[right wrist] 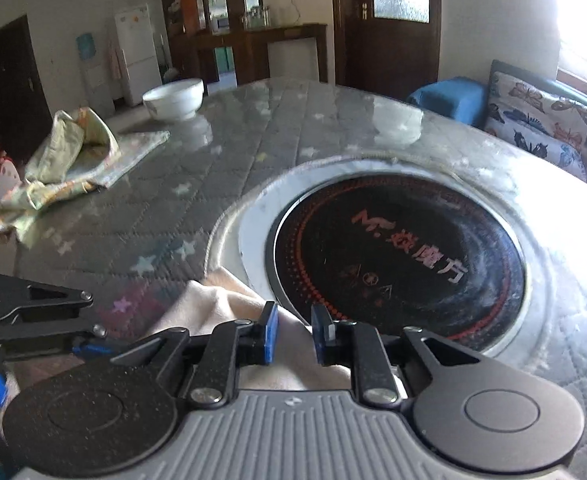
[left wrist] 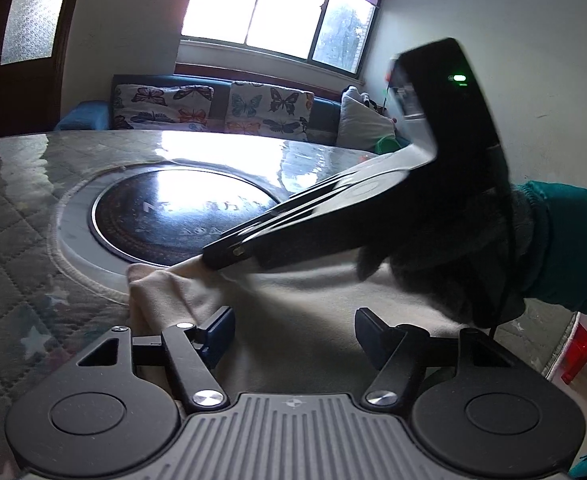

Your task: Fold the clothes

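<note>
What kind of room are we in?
Probably a home living and dining room: a butterfly-print sofa under a window, a white fridge by a wooden cabinet, and a quilt-covered round table with a built-in black cooktop.

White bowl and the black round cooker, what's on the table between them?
Nothing sits there. In the right wrist view, only bare grey starry table cover stretches between the white bowl and the black cooker.
</note>
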`<state>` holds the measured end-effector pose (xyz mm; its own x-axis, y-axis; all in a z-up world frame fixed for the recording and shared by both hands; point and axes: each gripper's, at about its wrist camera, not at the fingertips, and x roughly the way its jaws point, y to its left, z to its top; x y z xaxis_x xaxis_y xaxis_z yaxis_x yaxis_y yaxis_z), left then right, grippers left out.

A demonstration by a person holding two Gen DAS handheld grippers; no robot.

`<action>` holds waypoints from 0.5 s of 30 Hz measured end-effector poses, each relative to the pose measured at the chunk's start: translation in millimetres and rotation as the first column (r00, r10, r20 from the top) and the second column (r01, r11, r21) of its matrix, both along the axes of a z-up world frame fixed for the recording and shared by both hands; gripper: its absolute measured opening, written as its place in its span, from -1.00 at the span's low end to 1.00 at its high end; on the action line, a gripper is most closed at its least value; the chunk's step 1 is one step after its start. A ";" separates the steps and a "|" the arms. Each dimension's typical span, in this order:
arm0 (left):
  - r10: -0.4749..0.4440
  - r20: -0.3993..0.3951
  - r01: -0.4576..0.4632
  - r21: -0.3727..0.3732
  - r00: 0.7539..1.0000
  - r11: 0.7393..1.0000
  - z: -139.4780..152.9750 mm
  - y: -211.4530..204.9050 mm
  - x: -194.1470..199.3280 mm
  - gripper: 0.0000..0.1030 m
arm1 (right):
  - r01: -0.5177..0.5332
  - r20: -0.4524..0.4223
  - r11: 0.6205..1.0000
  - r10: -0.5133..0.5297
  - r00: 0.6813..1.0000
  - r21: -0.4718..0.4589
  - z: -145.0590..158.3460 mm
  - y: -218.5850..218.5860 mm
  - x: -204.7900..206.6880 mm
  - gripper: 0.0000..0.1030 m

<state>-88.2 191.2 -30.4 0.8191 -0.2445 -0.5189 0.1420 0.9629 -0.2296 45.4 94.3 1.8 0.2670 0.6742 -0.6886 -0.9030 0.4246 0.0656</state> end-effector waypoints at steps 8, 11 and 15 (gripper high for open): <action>0.105 0.007 -0.105 0.004 0.994 0.994 10.2 24.6 -25.7 0.59 | -0.041 0.063 0.999 0.041 0.997 -0.004 19.1 -33.0 -36.3 -0.33; 0.164 0.010 -0.164 -0.001 0.986 0.987 14.9 37.5 -34.5 0.77 | -0.060 0.092 0.998 0.061 0.994 -0.011 24.0 -44.3 -52.6 -0.24; 0.224 0.020 -0.224 -0.002 0.974 0.974 22.1 51.1 -43.1 0.94 | -0.098 0.115 0.995 0.100 0.988 -0.022 24.0 -50.2 -75.7 -0.10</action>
